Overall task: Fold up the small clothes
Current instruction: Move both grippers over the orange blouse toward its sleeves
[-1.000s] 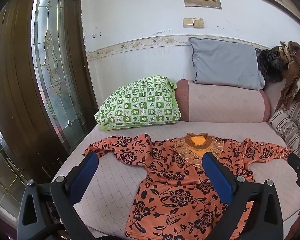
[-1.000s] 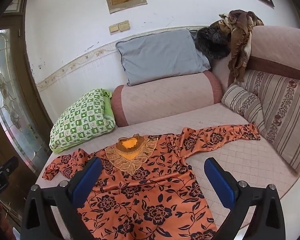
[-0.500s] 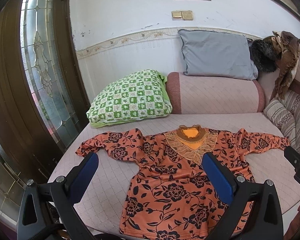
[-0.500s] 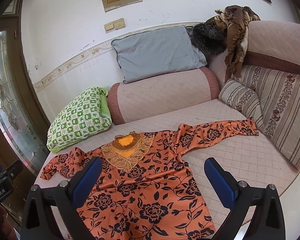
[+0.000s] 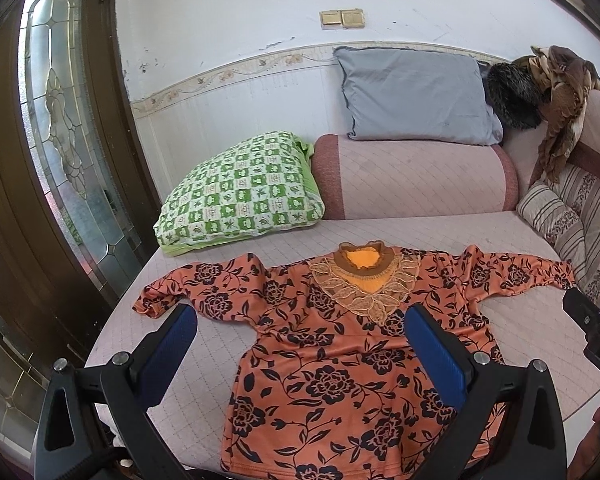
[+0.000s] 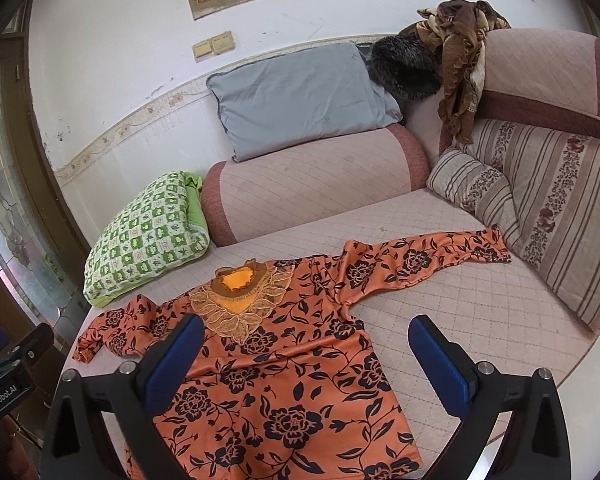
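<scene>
The blouse [image 5: 340, 360] lies flat on the sofa [image 5: 520, 332], its hem cut off below; both hand-held grippers, left [image 5: 300, 356] and right [image 6: 306, 356], hover spread, empty.

Orange black-flowered blouse [image 5: 340, 364], green-white checked pillow [image 5: 240, 196], grey cushion [image 5: 412, 96]

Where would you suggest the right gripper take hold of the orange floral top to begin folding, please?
Probably the right sleeve near its cuff, coming from above. It lies flat and stretched outward across the sofa seat, clear of the cushions, so the open right gripper can pinch it and carry it inward.
</scene>
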Available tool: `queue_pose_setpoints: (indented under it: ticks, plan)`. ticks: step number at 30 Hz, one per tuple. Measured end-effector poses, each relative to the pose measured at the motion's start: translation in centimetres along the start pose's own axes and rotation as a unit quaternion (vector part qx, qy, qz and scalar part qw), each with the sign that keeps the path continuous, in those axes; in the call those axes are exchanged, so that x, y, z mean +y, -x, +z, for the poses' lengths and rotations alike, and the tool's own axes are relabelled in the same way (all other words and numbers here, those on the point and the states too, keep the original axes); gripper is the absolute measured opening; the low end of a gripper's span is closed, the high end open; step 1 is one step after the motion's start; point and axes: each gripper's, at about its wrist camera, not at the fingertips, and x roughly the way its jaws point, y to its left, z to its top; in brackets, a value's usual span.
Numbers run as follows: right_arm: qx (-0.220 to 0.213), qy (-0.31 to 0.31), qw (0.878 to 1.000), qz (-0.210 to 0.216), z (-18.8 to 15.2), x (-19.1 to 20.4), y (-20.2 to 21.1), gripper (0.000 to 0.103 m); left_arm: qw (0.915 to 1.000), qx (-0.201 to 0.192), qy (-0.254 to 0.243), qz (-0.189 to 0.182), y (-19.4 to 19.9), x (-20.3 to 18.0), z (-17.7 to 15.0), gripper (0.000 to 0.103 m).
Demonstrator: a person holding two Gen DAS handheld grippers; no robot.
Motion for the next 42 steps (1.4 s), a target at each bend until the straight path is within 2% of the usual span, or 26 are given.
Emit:
queue_pose_setpoints:
  ticks: [13,17,20,24,28,34,42]
  plan:
    - [0.008,0.0,1.0,-0.007,-0.2,-1.2,-1.7,0.103,0.9996,0.016,-0.017,-0.015,-2.6,-1.2,-0.1,0.103]
    - [0.033,0.005,0.999,0.0,-1.0,-1.4,-3.9,0.103,0.995,0.077,-0.012,-0.063,-6.8,-1.1,-1.1,0.103]
    - [0.046,-0.008,0.999,0.0,-1.6,-3.9,-5.8,0.103,0.9926,0.095,-0.008,-0.075,-10.4,-1.4,-2.3,0.103]
    - [0.056,-0.049,0.997,-0.016,-1.9,-7.9,-7.9,0.103,0.9918,0.111,0.018,-0.06,-15.2,-1.7,-3.0,0.103]
    - [0.056,-0.054,0.995,-0.064,-1.5,-10.3,-9.8,0.103,0.9949,0.089,0.028,-0.039,-17.7,-2.3,-2.8,0.103]
    - [0.054,-0.017,0.996,-0.071,-1.0,-6.6,-11.4,0.103,0.9971,0.062,0.036,-0.026,-19.3,-1.9,-1.8,0.103]
    - [0.06,0.004,0.998,-0.023,-0.7,-0.8,-14.3,0.103,0.9962,0.058,0.058,-0.029,-21.0,0.1,-1.5,0.103]
